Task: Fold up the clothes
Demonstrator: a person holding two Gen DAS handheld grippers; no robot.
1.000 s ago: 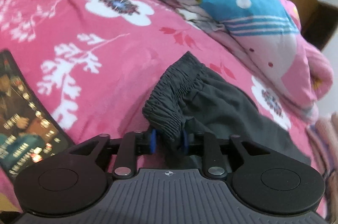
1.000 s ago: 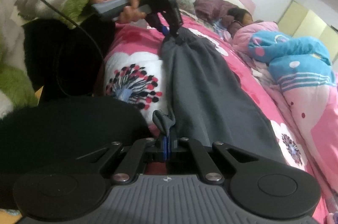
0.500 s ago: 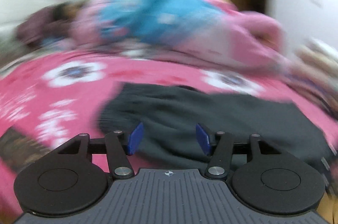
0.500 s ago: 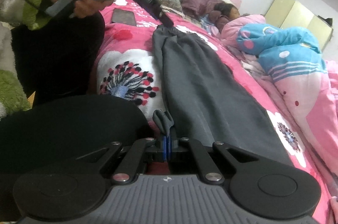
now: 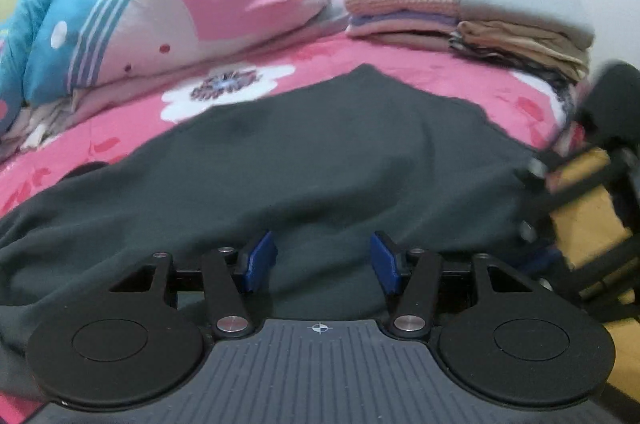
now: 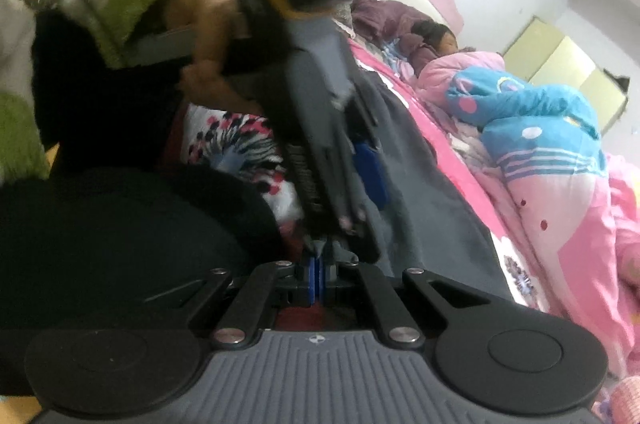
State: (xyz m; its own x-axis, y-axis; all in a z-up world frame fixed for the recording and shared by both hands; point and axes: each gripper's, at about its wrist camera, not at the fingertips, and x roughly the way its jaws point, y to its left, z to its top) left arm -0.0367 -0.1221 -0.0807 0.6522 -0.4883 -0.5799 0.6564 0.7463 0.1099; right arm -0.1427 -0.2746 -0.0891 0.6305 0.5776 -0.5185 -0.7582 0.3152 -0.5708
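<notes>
left wrist view: left gripper (image 5: 322,260) jaws apart, empty, above dark grey trousers (image 5: 304,167) spread lengthwise on pink floral bedspread (image 5: 420,67). right gripper (image 6: 316,278) pinches trouser hem. step: regrasp for fold; next, left must clamp fabric edge.

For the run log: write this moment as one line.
left hand-held gripper: open, empty | right hand-held gripper: shut on dark grey trousers | bed

soft even indoor light; fisheye-bent edges; motion blur throughout, no glare.
</notes>
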